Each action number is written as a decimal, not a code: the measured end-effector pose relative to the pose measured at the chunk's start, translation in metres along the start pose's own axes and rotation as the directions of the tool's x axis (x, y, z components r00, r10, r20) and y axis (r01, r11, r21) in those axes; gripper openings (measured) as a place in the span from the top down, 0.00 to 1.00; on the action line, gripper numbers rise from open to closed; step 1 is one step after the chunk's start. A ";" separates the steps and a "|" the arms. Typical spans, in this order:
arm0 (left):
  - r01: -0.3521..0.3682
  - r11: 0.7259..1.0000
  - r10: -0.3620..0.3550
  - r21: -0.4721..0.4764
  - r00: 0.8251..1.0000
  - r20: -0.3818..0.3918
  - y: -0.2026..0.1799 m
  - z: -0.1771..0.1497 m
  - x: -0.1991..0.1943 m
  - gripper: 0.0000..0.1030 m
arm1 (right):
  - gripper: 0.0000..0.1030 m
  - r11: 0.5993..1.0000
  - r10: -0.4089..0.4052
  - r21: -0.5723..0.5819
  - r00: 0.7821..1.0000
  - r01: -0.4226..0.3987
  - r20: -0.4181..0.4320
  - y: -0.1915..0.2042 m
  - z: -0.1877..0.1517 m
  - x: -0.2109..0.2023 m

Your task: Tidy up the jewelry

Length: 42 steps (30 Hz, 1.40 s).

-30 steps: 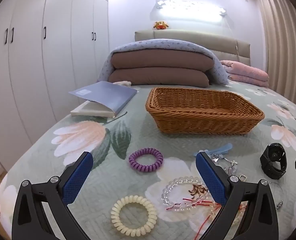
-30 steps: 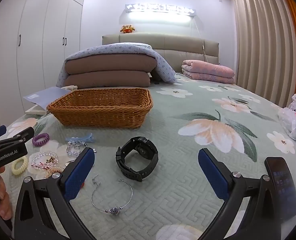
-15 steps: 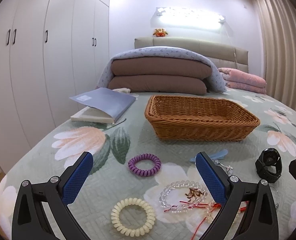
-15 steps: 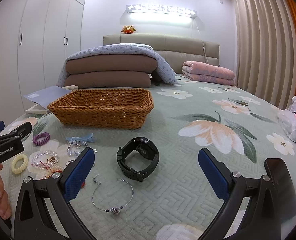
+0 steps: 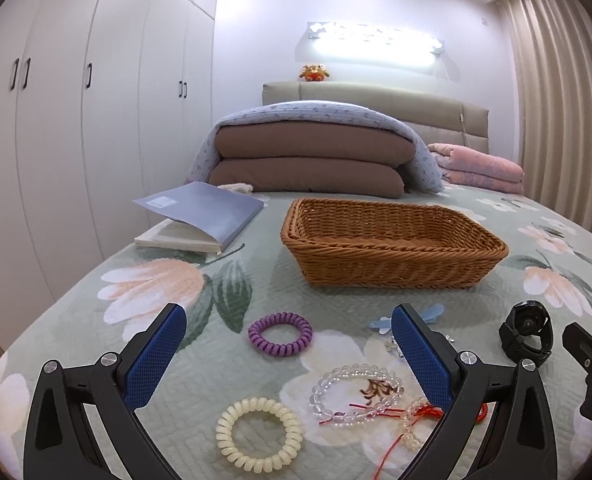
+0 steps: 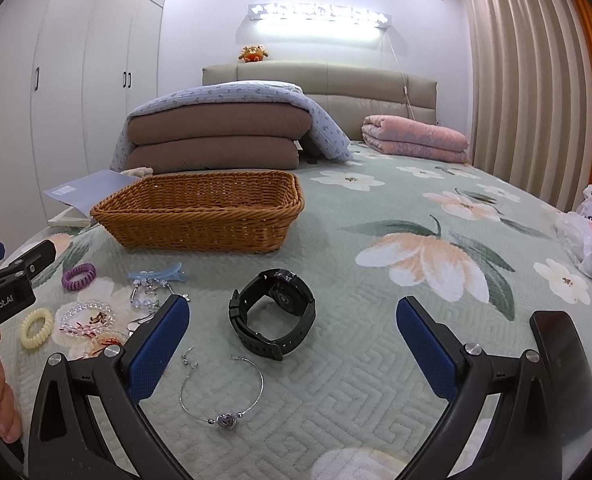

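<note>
Readable: "GenRobot.AI", white lettering on black body of left gripper [image 6: 4,300], seen at left edge of right wrist view. Red print on plastic bag [image 6: 589,236]: illegible. Book [image 5: 200,216] label: illegible.

basket [image 5: 391,268] top open | bedspread [image 6: 375,360] around watch [image 6: 274,314] bare | bracelets [image 5: 355,394] crowded

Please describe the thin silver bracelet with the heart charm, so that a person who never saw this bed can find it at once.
Start from the wicker basket on the flowered bedspread and move toward the camera, past the black watch. Just in front of the watch lies the silver bracelet, apart from the crowded bead bracelets to its left. It alone is a thin wire hoop with one heart charm.
</note>
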<state>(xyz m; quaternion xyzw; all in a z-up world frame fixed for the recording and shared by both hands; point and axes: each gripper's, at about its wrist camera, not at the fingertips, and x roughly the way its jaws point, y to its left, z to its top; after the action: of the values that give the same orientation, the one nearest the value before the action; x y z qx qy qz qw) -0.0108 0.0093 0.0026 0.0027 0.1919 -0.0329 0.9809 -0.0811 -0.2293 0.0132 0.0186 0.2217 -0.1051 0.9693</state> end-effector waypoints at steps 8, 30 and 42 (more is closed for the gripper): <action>-0.003 1.000 0.003 0.005 1.000 -0.004 -0.002 0.000 0.001 0.01 | 0.00 1.000 -0.002 0.002 1.000 0.002 -0.006 0.001 -0.001 0.002; 0.000 1.000 0.000 0.015 1.000 -0.011 -0.003 -0.001 0.002 0.01 | 0.00 1.000 -0.004 -0.007 1.000 0.004 -0.010 0.003 -0.002 0.002; 0.001 1.000 0.000 0.013 1.000 -0.017 -0.003 -0.001 0.004 0.01 | 0.00 0.999 -0.005 -0.041 1.000 0.005 0.002 0.009 -0.003 0.000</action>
<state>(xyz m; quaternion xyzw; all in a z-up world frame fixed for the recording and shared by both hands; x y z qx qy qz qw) -0.0077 0.0063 -0.0003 0.0091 0.1998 -0.0344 0.9792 -0.0806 -0.2204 0.0107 -0.0018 0.2229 -0.1030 0.9694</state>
